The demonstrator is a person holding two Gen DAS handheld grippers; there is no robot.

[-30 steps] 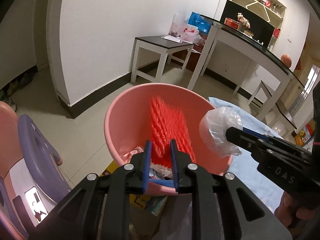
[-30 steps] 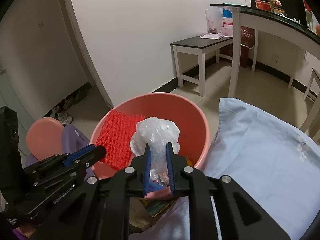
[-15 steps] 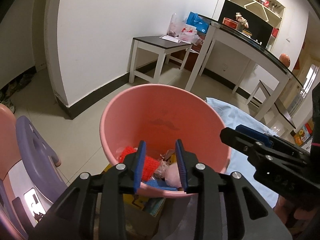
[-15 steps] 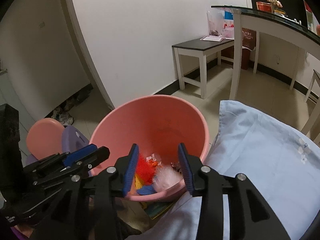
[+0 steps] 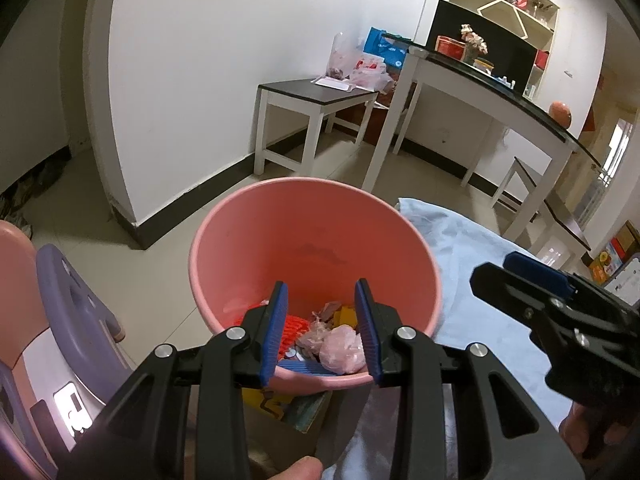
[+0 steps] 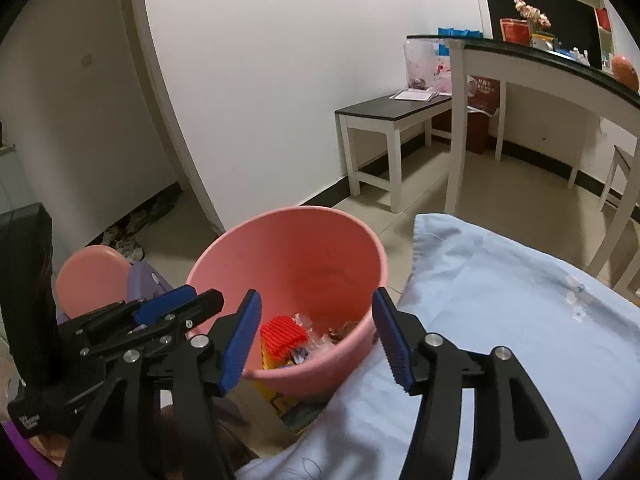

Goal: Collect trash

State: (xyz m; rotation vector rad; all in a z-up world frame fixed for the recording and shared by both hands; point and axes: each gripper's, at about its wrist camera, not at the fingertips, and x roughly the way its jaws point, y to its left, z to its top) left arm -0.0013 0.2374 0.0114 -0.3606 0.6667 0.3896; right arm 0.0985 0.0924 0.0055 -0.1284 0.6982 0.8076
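Trash (image 5: 340, 346) in the bin (image 5: 224, 248) looks light, soft, crushable; I'd pinch loose folds. Left gripper (image 5: 322, 330) and right gripper (image 6: 316, 344) gape, empty.

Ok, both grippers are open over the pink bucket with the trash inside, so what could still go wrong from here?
1. The pink bucket appears perched on a box beside the blue cloth; a knock from the left gripper or right gripper might tip it.
2. The red mesh and plastic bag lie loose, so they could spill.
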